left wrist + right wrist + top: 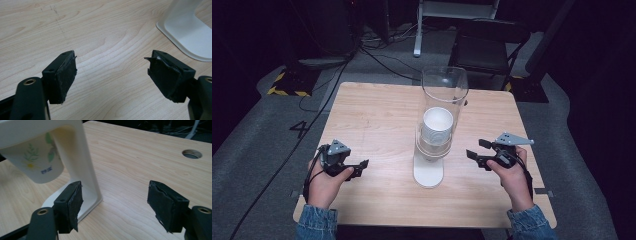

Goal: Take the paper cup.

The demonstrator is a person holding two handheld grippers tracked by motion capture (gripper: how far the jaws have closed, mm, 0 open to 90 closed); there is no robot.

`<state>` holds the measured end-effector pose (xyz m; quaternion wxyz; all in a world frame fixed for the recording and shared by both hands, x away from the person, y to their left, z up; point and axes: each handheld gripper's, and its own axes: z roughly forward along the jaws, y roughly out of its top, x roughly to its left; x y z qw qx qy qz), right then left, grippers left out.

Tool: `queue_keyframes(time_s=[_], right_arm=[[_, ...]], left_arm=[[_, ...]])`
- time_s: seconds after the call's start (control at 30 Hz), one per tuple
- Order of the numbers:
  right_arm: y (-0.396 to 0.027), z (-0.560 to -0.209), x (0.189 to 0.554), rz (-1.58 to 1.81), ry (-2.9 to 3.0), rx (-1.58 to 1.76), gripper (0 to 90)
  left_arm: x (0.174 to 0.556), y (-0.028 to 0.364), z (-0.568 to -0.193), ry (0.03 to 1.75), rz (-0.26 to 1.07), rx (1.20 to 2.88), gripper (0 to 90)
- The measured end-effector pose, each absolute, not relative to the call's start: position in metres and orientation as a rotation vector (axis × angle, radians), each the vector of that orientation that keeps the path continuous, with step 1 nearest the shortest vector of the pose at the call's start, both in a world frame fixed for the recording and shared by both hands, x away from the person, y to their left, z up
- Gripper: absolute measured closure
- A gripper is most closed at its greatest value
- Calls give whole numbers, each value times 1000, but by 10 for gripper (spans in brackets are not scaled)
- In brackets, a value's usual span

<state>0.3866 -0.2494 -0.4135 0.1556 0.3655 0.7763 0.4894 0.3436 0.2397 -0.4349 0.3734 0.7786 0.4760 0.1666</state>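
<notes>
Cups [437, 125] sit stacked inside the clear tube [444, 90] of the dispenser, which stands on its white base [428, 175] near the middle of the wooden table [377, 120]; from my right gripper view the lowest cup [37, 162], printed with green leaves, hangs out below the holder beside the white upright [82, 170]. Bare wood lies open on both sides of the dispenser, and a round hole [191, 154] is cut in the tabletop toward the far edge. My left gripper [354, 169] hovers left of the base, well apart from it, jaws spread wide with nothing between them. My right gripper [479, 150] is just right of the dispenser, near the cups but not touching, jaws apart and empty over bare wood.
</notes>
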Motion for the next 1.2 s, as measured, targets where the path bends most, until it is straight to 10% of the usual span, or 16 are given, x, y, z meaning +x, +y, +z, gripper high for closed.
queue_keyframes(time_s=[1.2], right_arm=[[-146, -431, 371, 1535, 2289, 760, 206]], left_arm=[[333, 240, -442, 1233, 474, 1970, 183]])
